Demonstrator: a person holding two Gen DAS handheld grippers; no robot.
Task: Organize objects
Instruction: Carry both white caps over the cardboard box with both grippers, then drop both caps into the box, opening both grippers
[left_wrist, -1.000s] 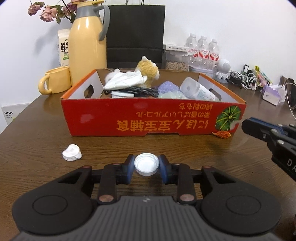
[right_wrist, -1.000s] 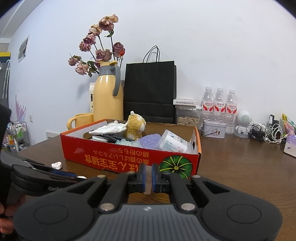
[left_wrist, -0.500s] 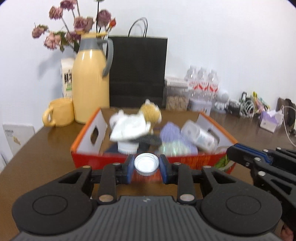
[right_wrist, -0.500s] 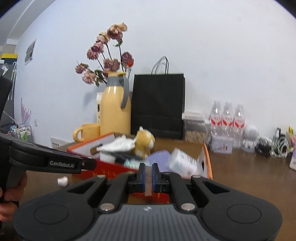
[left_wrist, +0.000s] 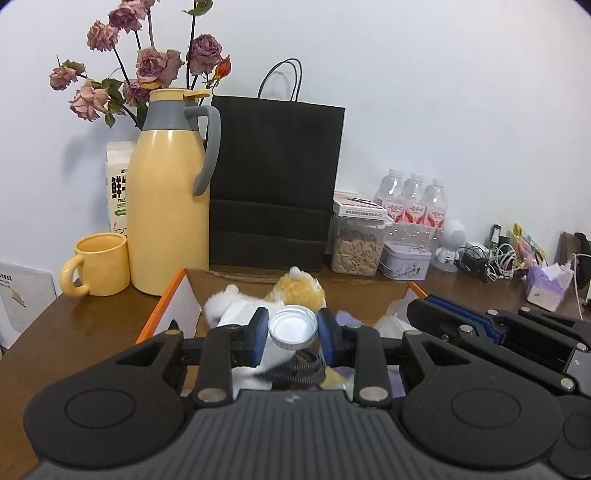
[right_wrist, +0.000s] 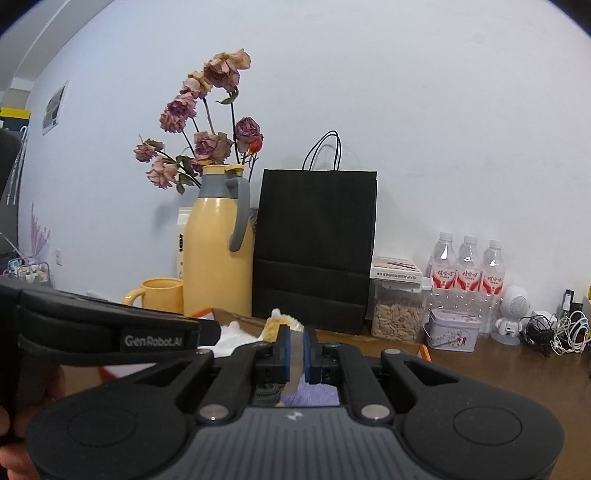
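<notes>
**Two small pieces carried over the carton**

From the left wrist view, we judge the main risk to be a bad drop: the white bottle cap sits pinched only by its rim between the blue pads of our left gripper, so a tilt or an early release could send it rolling off the heaped contents or onto the table instead of into the red cardboard box. The jaws stand narrow, closed on the cap, which hangs above the plush toy and a coiled black cable near the box's left end. The other tool crowds in from the right, so a knock between the two is possible.

From the right wrist view, our right gripper is clamped almost fully together on a thin grey strip; what it is we cannot tell. It hangs over the purple cloth in the box, and so slim a piece could slip out unnoticed.
</notes>
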